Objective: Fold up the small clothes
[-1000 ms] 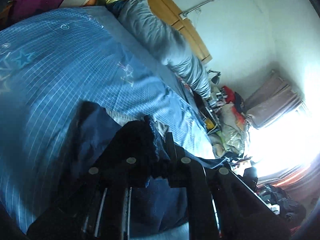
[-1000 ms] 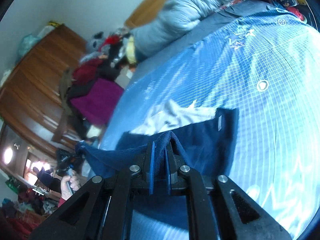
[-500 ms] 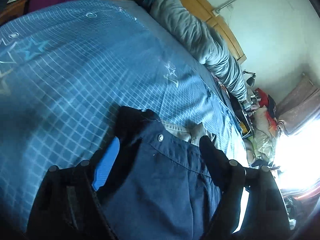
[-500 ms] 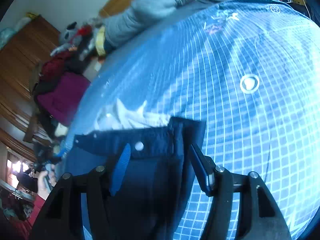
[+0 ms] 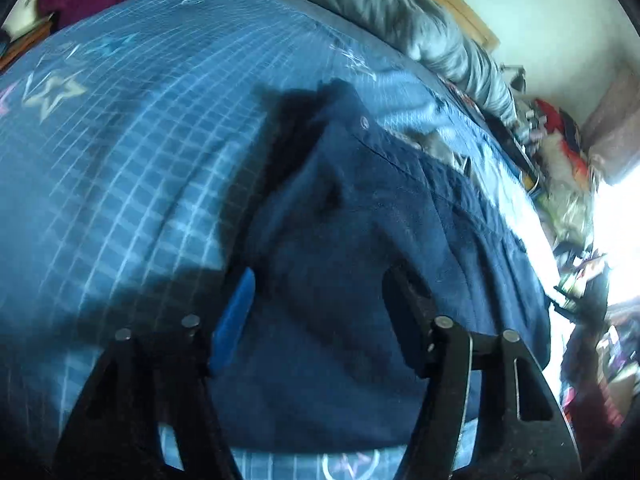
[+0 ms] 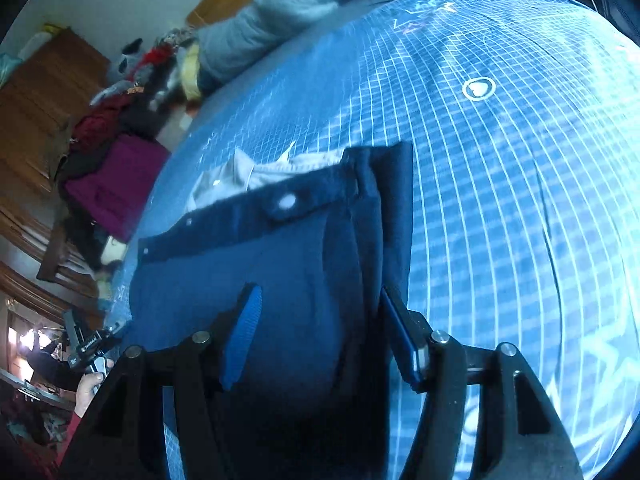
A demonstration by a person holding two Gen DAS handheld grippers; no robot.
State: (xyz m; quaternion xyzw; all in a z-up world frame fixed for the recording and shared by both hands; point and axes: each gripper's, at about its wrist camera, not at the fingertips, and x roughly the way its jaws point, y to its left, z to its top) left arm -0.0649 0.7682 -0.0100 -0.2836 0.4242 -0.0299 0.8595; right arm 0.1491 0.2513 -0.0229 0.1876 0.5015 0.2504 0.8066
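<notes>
Looking along the left wrist view first, the left gripper [image 5: 320, 308] hangs with its jaws apart over a dark navy pair of small cotton shorts [image 5: 360, 248] that lies spread on the blue grid-patterned bed cover [image 5: 100, 168]. Its jaws have just been opening and then closing a little; cloth lies below the gap, but the pads press on nothing. The garment stretches away from the fingers, its waistband with a small metal snap [image 5: 363, 122] at the far end, so its long axis runs roughly along the line the gripper points. A pale grey lining [image 5: 432, 142] peeps out beyond the waistband. A grey padded quilt [image 5: 400, 12] is bunched along the far edge of the bed.

Turning to the right wrist view, the right gripper [image 6: 320, 340] also stands apart, having just opened, with the same shorts [image 6: 280, 280] under it and nothing pinched. Here the waistband runs crosswise ahead of the fingers, a pale round snap [image 6: 287, 201] near its middle, and the garment's right edge lies just beside the right finger [image 6: 400, 336]. The person's other hand [image 6: 90, 390] shows at the lower left.

Both tools sit at the near end, one toward each side, so I judge the next fold would carry the near edge forward toward the waistband.
</notes>
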